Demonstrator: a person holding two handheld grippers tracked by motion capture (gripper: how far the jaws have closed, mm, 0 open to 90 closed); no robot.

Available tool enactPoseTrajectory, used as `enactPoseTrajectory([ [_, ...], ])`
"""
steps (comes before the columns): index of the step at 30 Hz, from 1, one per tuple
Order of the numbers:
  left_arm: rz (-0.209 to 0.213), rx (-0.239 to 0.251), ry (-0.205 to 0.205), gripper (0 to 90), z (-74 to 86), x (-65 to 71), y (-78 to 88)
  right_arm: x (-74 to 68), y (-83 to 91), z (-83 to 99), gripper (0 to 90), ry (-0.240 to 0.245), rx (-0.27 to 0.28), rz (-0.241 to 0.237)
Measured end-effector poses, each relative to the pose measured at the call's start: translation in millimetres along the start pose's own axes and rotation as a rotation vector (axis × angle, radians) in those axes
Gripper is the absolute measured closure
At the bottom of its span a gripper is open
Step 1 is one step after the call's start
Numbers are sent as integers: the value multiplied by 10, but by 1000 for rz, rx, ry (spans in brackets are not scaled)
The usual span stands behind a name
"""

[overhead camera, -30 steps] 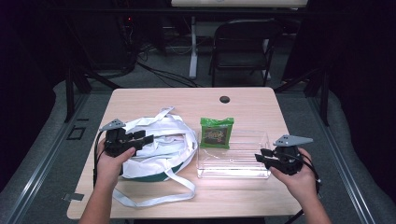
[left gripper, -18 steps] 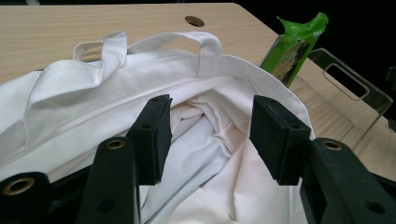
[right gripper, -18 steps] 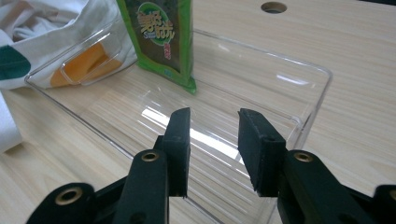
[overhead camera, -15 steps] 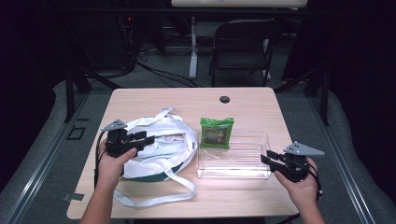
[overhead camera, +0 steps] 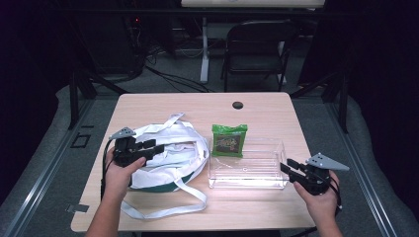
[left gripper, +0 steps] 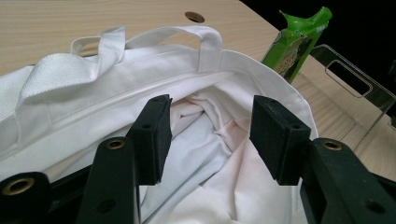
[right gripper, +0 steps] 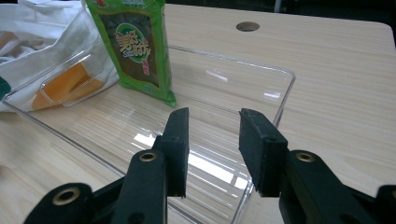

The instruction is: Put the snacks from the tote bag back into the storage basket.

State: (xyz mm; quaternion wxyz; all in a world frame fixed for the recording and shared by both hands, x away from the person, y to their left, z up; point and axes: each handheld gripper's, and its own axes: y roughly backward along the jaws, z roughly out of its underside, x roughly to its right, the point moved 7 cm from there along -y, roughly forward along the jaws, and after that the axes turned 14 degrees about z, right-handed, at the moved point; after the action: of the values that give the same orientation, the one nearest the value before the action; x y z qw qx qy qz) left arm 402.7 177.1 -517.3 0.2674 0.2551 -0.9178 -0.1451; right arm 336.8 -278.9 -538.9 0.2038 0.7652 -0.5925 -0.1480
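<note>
A white tote bag (overhead camera: 170,148) lies on the left half of the table, mouth open. My left gripper (overhead camera: 159,147) hangs over that mouth, open, with only the bag's (left gripper: 93,84) loose cloth below the jaws (left gripper: 210,116). A clear plastic tray (overhead camera: 247,177) sits right of the bag. A green snack packet (overhead camera: 228,140) leans upright at its far left corner. My right gripper (overhead camera: 285,167) is at the tray's right end, open. Its jaws (right gripper: 212,116) have just been opening. Nothing is pressed between them, and the tray's end rim (right gripper: 282,100) passes under them. The packet (right gripper: 135,46) stands beyond.
A round cable hole (overhead camera: 237,105) sits near the table's far edge. The bag's long white strap (overhead camera: 168,210) trails toward the near edge. A folding chair (overhead camera: 257,49) stands behind the table. Bare wood (overhead camera: 296,123) lies right of the tray.
My right gripper has drawn back from over the tray's right end, toward the right and lower, and its jaws stand a little wider. The left gripper and the bag have not moved.
</note>
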Motion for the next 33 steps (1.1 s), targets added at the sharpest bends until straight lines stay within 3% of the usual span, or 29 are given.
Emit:
enactPoseTrajectory([
  [7, -10, 2, 2, 482, 10, -16, -5, 33, 4, -6, 633, -30, 31, -2],
  [13, -13, 1, 5, 480, 17, -24, -8, 26, -24, 24, 632, -30, 22, 4],
  [19, -15, -2, 8, 480, 33, -30, -9, -4, -59, 54, 618, 3, 14, 10],
  [33, -26, -4, 13, 475, 46, -51, -25, -16, -74, 60, 615, 11, 37, 11],
])
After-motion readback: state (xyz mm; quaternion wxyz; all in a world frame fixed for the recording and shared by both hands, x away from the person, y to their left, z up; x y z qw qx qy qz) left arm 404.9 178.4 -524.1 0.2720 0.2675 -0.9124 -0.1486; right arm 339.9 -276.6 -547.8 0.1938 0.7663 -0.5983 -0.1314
